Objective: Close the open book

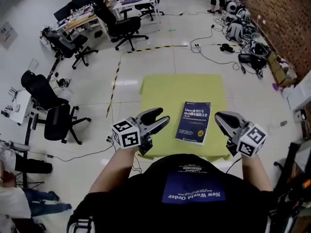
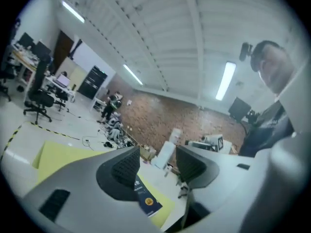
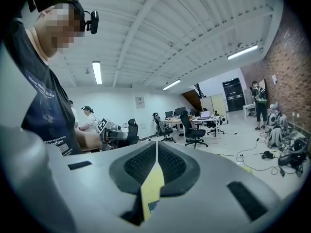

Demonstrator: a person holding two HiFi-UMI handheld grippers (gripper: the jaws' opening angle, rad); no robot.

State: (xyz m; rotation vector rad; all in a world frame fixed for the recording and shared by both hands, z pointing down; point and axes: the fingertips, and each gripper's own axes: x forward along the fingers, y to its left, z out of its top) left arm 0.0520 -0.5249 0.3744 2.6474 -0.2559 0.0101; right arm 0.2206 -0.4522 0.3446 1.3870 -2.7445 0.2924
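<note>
A blue book point(image 1: 194, 122) lies closed, front cover up, on the small yellow-green table point(image 1: 165, 91), near its front edge. My left gripper point(image 1: 158, 119) hovers over the table's front left, a little left of the book, with its jaws open and nothing between them. In the left gripper view the open left gripper point(image 2: 158, 161) shows a corner of the book point(image 2: 146, 200) below the gap. My right gripper point(image 1: 224, 121) hangs at the table's front right corner, just right of the book, jaws shut. In the right gripper view the right gripper point(image 3: 156, 152) is pressed closed and empty.
Black office chairs point(image 1: 53, 110) stand on the floor at the left, with desks point(image 1: 87, 13) behind them. Cables and gear point(image 1: 243, 38) lie along the brick wall at the right. A yellow-black tape line point(image 1: 116, 72) runs beyond the table.
</note>
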